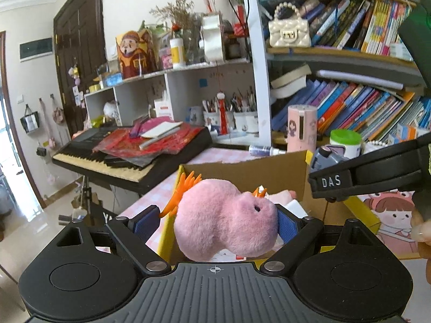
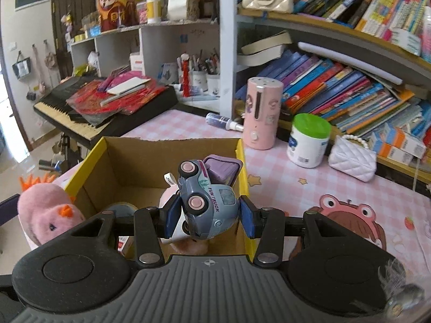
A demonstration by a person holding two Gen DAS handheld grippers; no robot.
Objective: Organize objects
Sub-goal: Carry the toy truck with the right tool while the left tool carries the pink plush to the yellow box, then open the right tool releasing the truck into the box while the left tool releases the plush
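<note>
Left gripper [image 1: 215,223]: clamps pink plush chick [image 1: 225,222], lower centre
Right gripper [image 2: 210,216]: pinches toy truck [image 2: 208,204]
Advice: clear cardboard box [image 2: 134,148] rim, then release low

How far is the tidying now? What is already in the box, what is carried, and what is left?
Done: a few small things already lie in the box, partly hidden. In hand: the left claw holds the pink plush at the box's edge; the right claw holds the toy truck over it. Left: dropping both in. Whether the table's bottles and purse go in too, I cannot tell.
</note>
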